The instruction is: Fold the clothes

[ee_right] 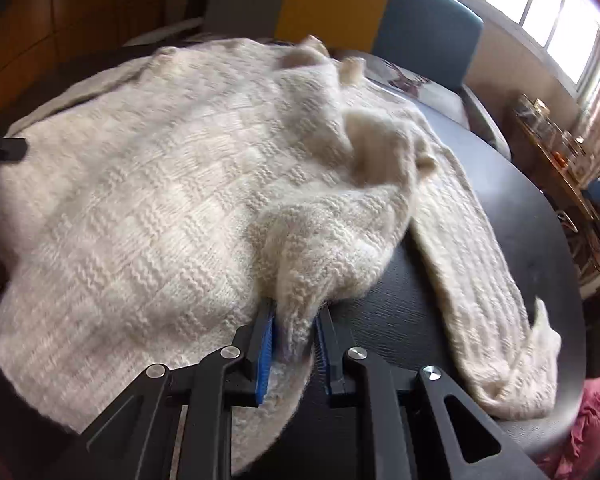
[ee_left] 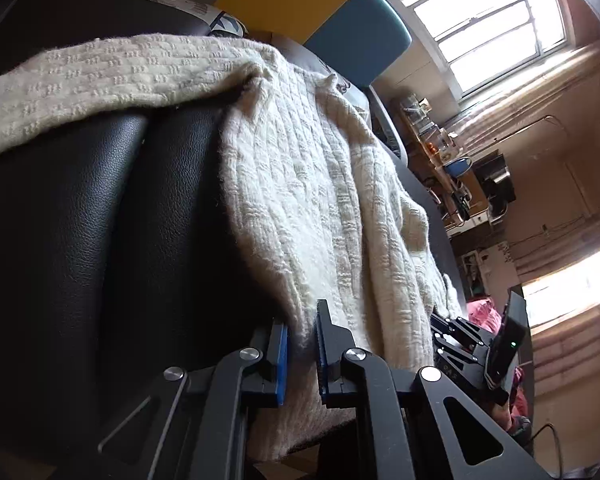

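Left claw [ee_left: 302, 344]: blue pads clenched on a fold at the edge of the cream knit sweater [ee_left: 300, 184]; fabric fills the gap between the pads. From the grip the knit runs up toward 12 o'clock, draped over a black leather-like surface [ee_left: 100, 220]; a second span of it crosses toward 10 o'clock.

Right claw [ee_right: 294, 344]: likewise clenched on a bunched ridge of the same sweater [ee_right: 140, 200], wool pinched between the blue pads. The sweater body spreads from the grip toward 10 and 11 o'clock over the dark round table [ee_right: 500, 200]. One sleeve [ee_right: 480, 272] lies flat on the table from 1 o'clock down to 4 o'clock, cuff near the table edge.

In the right wrist view the tip of the other claw shows at 9 o'clock, at the sweater's far edge.

Beyond the table at 12 o'clock: a yellow and teal chair back [ee_right: 380, 12]. Pink fabric [ee_right: 596, 428] at 4 o'clock, past the table rim. Bright windows [ee_left: 480, 16] at 1 o'clock.
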Demonstrator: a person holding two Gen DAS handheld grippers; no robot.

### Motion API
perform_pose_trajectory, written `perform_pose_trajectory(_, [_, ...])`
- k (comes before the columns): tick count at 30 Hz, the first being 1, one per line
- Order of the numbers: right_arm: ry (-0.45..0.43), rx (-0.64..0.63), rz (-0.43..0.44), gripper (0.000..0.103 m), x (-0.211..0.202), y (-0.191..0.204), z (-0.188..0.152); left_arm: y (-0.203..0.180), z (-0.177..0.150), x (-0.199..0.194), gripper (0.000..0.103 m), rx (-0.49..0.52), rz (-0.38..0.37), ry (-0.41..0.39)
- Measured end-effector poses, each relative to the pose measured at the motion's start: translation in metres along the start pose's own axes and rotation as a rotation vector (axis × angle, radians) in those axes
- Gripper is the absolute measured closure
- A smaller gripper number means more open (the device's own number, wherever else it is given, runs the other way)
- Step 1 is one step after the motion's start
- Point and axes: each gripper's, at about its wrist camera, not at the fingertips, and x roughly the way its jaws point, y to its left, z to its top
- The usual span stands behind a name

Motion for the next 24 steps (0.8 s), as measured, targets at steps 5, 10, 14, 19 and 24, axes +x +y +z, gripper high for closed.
perform_pose_trajectory(5, [0.011, -0.063, -0.122, 0.079, -0.012, -0.013, 0.007, 0.000, -0.008, 0.005, 0.092, 0.021, 0.002, 0.055])
perform_pose_trajectory(10, [-0.087, 0.048, 0.033, 0.077, -0.036, -0.020, 0.020, 0.006, -0.004, 0.009, 0.090, 0.000, 0.017, 0.077])
perform_pose_trajectory(14, [-0.121, 0.056, 0.194, 0.071, -0.015, 0.012, 0.039, 0.015, 0.000, 0.014, 0.089, -0.029, 0.072, 0.088])
perform_pose_trajectory(19, [-0.024, -0.037, 0.111, 0.071, 0.030, 0.032, 0.031, 0.013, -0.007, 0.001, 0.089, 0.007, 0.053, 0.083])
perform_pose_trajectory(24, [-0.038, -0.050, 0.126, 0.070, 0.030, 0.027, 0.028, 0.025, 0.000, -0.014, 0.089, -0.057, 0.029, 0.044])
